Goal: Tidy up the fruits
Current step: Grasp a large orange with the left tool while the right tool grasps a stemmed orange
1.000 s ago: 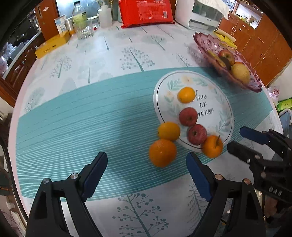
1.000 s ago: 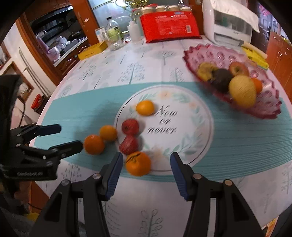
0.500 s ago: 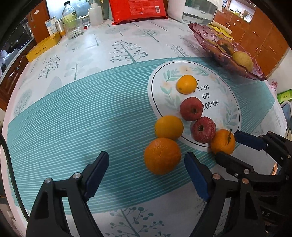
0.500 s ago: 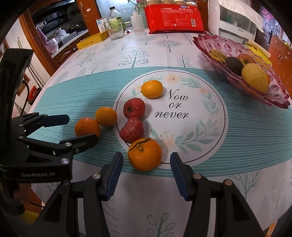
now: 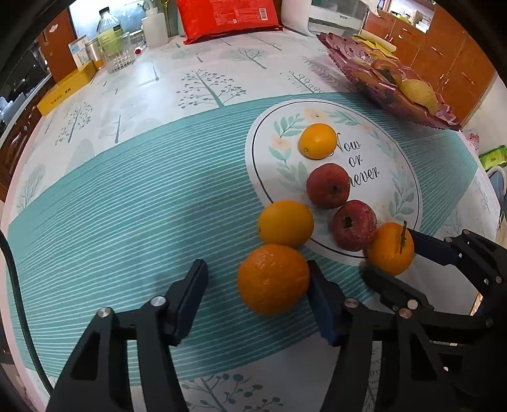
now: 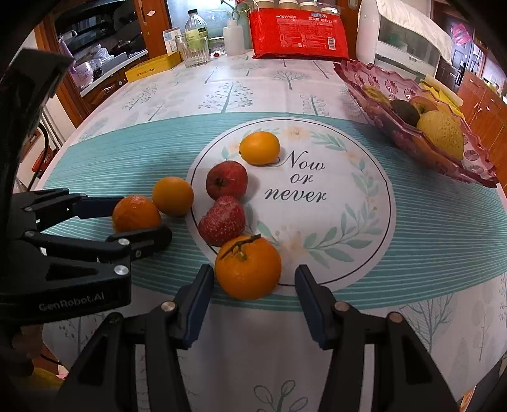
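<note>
A rough orange (image 5: pixel 273 279) lies on the teal cloth between the fingers of my open left gripper (image 5: pixel 257 286); its right finger touches or nearly touches the fruit. A stemmed orange (image 6: pixel 248 267) lies between the fingers of my open right gripper (image 6: pixel 252 291), at the near edge of the printed white circle (image 6: pixel 364 202). A smooth orange (image 5: pixel 285 223), two red apples (image 5: pixel 328 185) (image 5: pixel 354 224) and a small yellow orange (image 5: pixel 317 141) lie beyond. A pink glass fruit bowl (image 6: pixel 408 139) with several fruits stands at the far right.
At the table's far side stand a red bag (image 6: pixel 296 30), a white appliance (image 6: pixel 402 38), a bottle and glass jar (image 6: pixel 195 42), and a yellow box (image 6: pixel 152 66). The table's near edge is just below both grippers.
Both grippers have moved forward and lower, so each now has an orange between its open fingers. The fruits have not moved.
</note>
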The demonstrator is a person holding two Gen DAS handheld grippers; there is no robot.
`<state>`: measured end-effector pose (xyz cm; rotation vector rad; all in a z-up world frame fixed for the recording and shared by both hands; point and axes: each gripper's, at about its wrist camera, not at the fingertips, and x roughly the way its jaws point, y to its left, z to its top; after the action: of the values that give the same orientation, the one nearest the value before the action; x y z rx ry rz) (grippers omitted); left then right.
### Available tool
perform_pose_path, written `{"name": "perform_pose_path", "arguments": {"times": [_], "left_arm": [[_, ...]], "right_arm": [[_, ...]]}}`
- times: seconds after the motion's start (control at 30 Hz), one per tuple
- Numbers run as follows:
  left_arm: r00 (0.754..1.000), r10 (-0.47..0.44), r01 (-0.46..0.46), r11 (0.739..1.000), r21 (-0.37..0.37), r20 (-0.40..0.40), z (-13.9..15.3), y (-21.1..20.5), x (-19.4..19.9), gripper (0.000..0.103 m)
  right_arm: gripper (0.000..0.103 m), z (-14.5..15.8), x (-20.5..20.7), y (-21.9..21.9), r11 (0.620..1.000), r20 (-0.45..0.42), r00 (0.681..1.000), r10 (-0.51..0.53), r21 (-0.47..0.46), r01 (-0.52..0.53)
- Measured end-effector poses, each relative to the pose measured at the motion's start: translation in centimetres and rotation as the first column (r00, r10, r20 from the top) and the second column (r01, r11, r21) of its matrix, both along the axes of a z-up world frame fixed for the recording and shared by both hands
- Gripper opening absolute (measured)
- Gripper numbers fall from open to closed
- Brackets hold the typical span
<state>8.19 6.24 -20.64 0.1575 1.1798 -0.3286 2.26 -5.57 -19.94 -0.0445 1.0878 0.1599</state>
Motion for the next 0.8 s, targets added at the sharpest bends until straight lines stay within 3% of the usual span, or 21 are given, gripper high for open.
{"name": "perform_pose_path", "arguments": {"times": [0.13,0.5,0.8], "left_arm": [[1.000,-0.021,0.021,0.999,-0.026,0.002,0.3,-0.4,-0.3,0.038],[1.000,0.016,-0.016,0.999,-0.033,-0.012,0.8,0.2,-0.6,0.038],[0.998,0.016,-0.013,0.998,-0.053,0.065,5.0,-0.8,-1.3,0.038]], "right_arm": [[0.040,0.0,-0.1,0.2,1.000,0.014,1.000,0.014,0.000,-0.014],[0.039,0.9,-0.3,-0.6,1.000,0.027,1.000,0.001,0.020,-0.001],[0.039,4.2,-0.7,-3.1,0.999,0.098,0.995,-0.004,0.047,-0.001]]}}
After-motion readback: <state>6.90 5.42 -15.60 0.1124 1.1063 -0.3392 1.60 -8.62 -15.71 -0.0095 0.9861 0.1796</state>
